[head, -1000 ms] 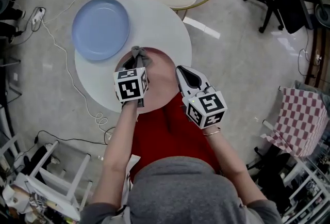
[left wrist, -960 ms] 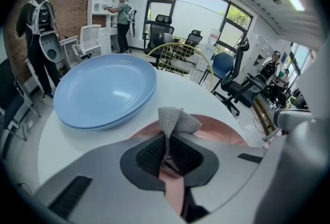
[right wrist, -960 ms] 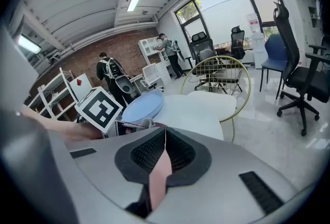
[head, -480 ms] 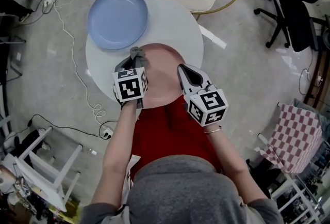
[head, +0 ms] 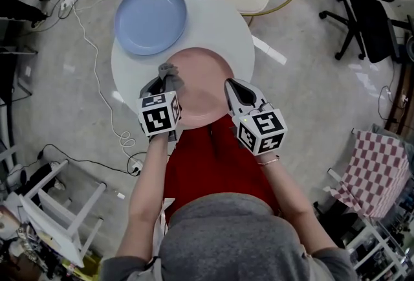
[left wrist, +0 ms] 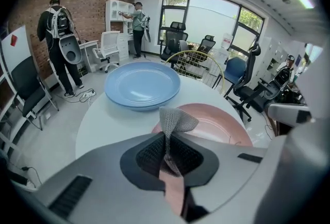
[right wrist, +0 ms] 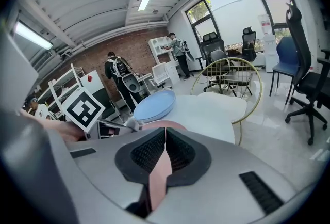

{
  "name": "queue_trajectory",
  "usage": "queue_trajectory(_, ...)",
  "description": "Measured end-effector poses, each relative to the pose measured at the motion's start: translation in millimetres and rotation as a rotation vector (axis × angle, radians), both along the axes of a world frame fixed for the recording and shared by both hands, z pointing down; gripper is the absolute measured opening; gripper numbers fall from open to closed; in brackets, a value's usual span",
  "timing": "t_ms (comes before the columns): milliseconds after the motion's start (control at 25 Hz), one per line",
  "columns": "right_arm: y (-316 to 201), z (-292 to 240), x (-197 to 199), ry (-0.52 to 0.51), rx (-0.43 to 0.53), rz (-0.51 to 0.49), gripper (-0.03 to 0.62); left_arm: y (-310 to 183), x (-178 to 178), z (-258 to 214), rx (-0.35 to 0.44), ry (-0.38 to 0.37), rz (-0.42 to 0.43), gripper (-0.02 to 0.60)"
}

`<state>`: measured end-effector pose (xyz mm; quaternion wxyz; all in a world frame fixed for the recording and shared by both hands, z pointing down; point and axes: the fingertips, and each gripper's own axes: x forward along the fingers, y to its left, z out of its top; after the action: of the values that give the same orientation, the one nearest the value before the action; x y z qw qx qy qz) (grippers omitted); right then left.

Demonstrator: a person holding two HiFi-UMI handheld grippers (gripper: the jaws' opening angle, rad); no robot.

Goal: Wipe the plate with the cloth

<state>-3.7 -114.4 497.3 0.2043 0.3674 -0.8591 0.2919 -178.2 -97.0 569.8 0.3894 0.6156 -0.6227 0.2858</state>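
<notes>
From the head view, the left gripper (head: pixel 165 81) is clamped on the grey cloth (head: pixel 168 70), which now sits at the left rim of the pink plate (head: pixel 207 89). A second ago it lay further in over the plate, so a stroke has apparently run out to the edge. The right gripper (head: pixel 237 87) hovers at that plate's right-near rim, about where it was. A blue plate (head: pixel 151 19) lies beyond the pink one, to its far left. In the left gripper view the jaws pinch the cloth (left wrist: pixel 175 120), its free end poking up over the plate's (left wrist: pixel 216 122) near-left edge. In the right gripper view the jaws meet at their tips, seemingly holding nothing, and pink plate (right wrist: pixel 154 125) shows just ahead. Most of the plate probably remains to wipe.
</notes>
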Motion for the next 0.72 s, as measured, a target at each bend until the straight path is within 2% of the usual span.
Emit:
queue_trajectory(200,9,-5,25,0.006,0.014,0.083,0.029,-4,45,-15,0.047,0.078,0.127,0.034)
queue_trajectory(400,19,-10,53,0.013,0.025,0.19,0.029,-9,113,-15,0.033,0.177,0.31,0.034)
queue_trajectory(560,26,-13,77,0.01,0.028,0.267,0.029,-11,156,-4,-0.015,0.168,0.426,0.034)
queue_trajectory(720,31,-12,94,0.029,0.033,0.312,0.029,-9,179,15,-0.07,0.16,0.491,0.034)
